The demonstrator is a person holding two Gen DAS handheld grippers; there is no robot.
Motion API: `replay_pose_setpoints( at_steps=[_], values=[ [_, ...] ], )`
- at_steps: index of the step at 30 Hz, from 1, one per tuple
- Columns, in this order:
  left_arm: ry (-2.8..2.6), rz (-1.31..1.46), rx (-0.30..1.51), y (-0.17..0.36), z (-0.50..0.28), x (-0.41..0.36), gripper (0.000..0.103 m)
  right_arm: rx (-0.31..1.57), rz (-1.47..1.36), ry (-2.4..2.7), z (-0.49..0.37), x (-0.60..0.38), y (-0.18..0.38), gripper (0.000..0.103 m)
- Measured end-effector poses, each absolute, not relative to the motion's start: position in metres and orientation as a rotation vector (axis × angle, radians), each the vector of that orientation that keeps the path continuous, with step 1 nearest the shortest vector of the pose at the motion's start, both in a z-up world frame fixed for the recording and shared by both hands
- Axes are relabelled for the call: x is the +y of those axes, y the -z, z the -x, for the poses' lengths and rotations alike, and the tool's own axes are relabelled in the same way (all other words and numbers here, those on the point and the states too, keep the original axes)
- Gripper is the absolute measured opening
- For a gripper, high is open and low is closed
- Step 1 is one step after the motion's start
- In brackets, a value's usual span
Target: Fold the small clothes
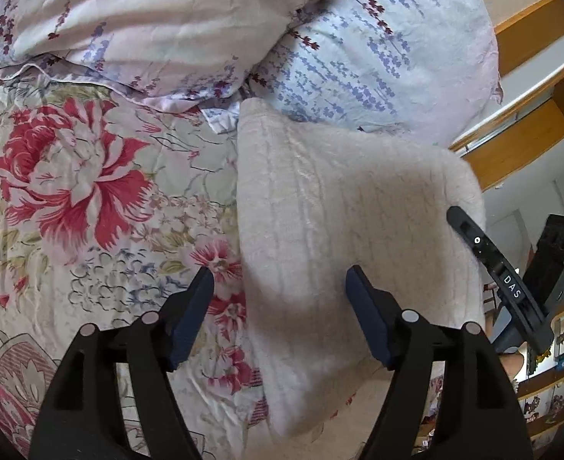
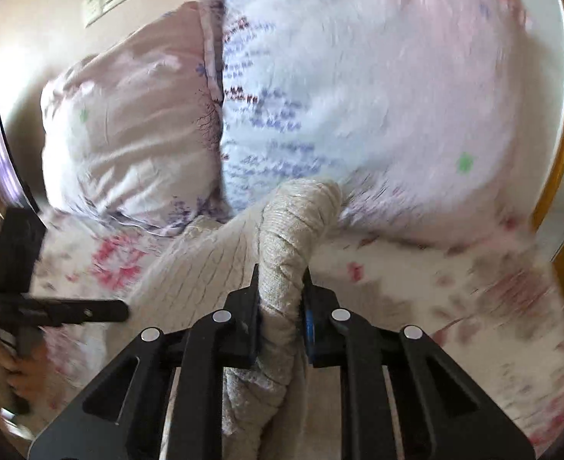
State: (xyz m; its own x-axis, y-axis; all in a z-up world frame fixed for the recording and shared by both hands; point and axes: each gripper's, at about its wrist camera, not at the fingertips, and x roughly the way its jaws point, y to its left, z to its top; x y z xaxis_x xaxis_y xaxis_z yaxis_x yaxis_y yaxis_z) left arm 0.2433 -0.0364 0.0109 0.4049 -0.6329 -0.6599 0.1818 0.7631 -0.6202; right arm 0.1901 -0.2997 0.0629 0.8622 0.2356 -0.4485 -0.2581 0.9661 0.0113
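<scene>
Your right gripper [image 2: 281, 299] is clamped on a bunched edge of the knit garment [image 1: 343, 230], which runs away toward frame centre. Your left gripper [image 1: 280, 306] hangs with jaws apart over its lower-centre edge, so it sits nearer the free side.

Right wrist view: motion blur smears the pillows [image 2: 358, 76] and the bedspread [image 2: 473, 306], so their prints cannot be read; the left tool [image 2: 63, 312] at the left edge is blurred and partly cut off, and the hand [image 2: 21, 375] holding it is only partly seen. The knit [image 2: 282, 230] bunches between the right tool [image 2: 281, 291] fingers, hiding the pads' inner faces; its lower part runs out of frame. Left wrist view: the knit [image 1: 339, 230] covers the bedspread [image 1: 90, 191] beneath, its far corner hides part of the right tool [image 1: 500, 268], and shelf [image 1: 550, 364] contents at right are too small to identify.
</scene>
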Motion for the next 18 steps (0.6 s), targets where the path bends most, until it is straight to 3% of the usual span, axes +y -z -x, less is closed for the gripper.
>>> replay_pose_setpoints(
  at_steps=[6,10,12,14,16,18],
  values=[
    [0.599,0.463,1.042,-0.013,-0.24,-0.048,0.071,0.423,0.06,-0.16,-0.181,-0.327,-0.064,0.017],
    [0.631,0.436,1.051,-0.013,-0.236,-0.06,0.071,0.583,0.026,-0.079,-0.214,-0.351,-0.023,0.019],
    [0.65,0.427,1.057,-0.012,-0.232,-0.063,0.071,0.704,-0.064,-0.06,-0.232,-0.367,0.002,0.024],
    [0.667,0.423,1.056,-0.013,-0.227,-0.063,0.071,0.696,-0.17,-0.073,-0.227,-0.383,0.002,0.036],
    [0.679,0.425,1.055,-0.014,-0.223,-0.062,0.071,0.675,-0.236,-0.065,-0.214,-0.397,-0.007,0.058],
    [0.695,0.438,1.055,-0.015,-0.218,-0.06,0.071,0.634,-0.326,-0.107,-0.192,-0.411,-0.013,0.061]
  ],
)
